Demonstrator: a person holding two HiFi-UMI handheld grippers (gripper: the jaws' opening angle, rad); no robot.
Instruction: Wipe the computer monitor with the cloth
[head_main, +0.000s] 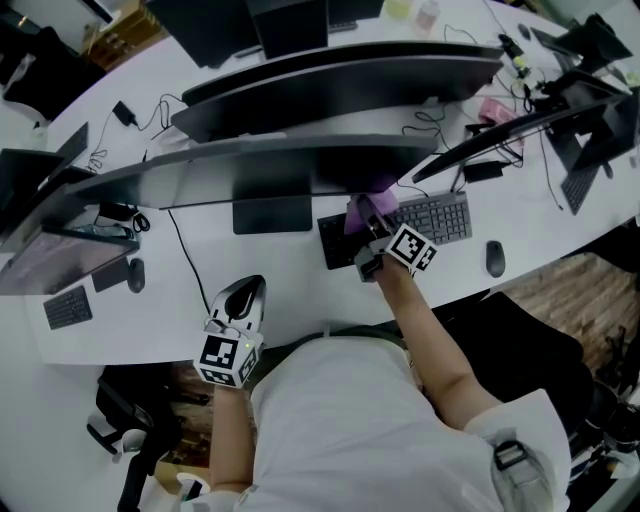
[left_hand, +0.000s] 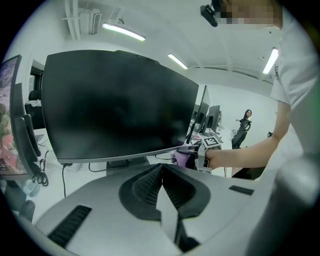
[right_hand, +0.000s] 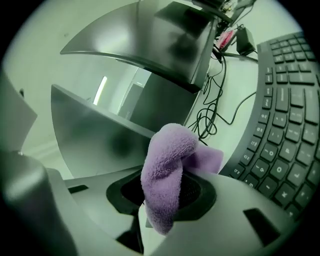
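The purple cloth (right_hand: 167, 170) is being held in the jaws of the right gripper (head_main: 368, 218), which are clamped on its bunched middle. One folded end is sticking up and forward past the jaw tips. The left gripper view is showing the cloth right at the lower right corner of the monitor (left_hand: 120, 105), by the bottom edge of its dark, curved screen. Whether the cloth is pressing on the glass cannot be told.

The right gripper is reaching in over the keyboard (head_main: 435, 218), which is lying on the white table (head_main: 300, 290) just below and to the right of the cloth. Black cables (right_hand: 210, 120) are trailing across the table behind the monitor's edge. A dark mouse (head_main: 495, 258) is lying to the right of the keyboard.

The left gripper (left_hand: 161, 185) is staying well apart from the cloth, near the table's front edge, and is pointing at the screen. Its jaws are pressed together with nothing between them. More monitors are standing on either side and behind.
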